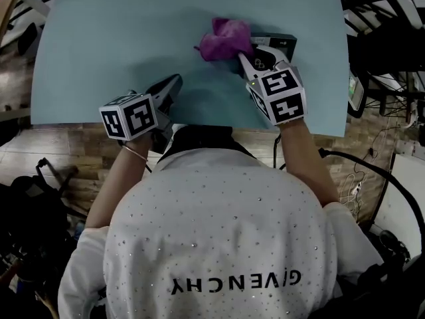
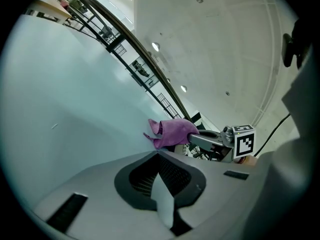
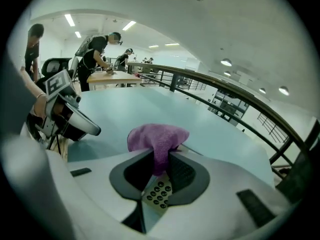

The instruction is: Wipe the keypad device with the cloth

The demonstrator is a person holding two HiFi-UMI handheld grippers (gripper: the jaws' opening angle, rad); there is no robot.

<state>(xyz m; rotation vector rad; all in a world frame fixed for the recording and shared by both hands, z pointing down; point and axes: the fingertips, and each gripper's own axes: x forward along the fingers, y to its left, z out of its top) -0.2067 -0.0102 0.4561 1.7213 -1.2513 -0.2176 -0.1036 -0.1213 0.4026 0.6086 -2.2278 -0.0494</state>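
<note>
A crumpled purple cloth (image 1: pixel 222 40) lies bunched over the left end of the dark keypad device (image 1: pixel 282 43) at the far middle of the pale blue table (image 1: pixel 99 52). My right gripper (image 1: pixel 242 57) is shut on the cloth's near edge. In the right gripper view the cloth (image 3: pixel 157 139) hangs pinched between the jaws, with the device's round keys (image 3: pixel 159 193) showing just below. My left gripper (image 1: pixel 176 80) rests shut and empty near the table's front edge, left of the cloth. From the left gripper view the cloth (image 2: pixel 172 131) and right gripper (image 2: pixel 192 139) sit ahead.
The table's front edge (image 1: pixel 199 126) runs just before the person's body, with wooden floor beyond it. Black gear (image 1: pixel 33 198) sits on the floor at left and cables (image 1: pixel 372 171) at right. People (image 3: pixel 97 59) work at a far table; a railing (image 3: pixel 225 91) runs behind.
</note>
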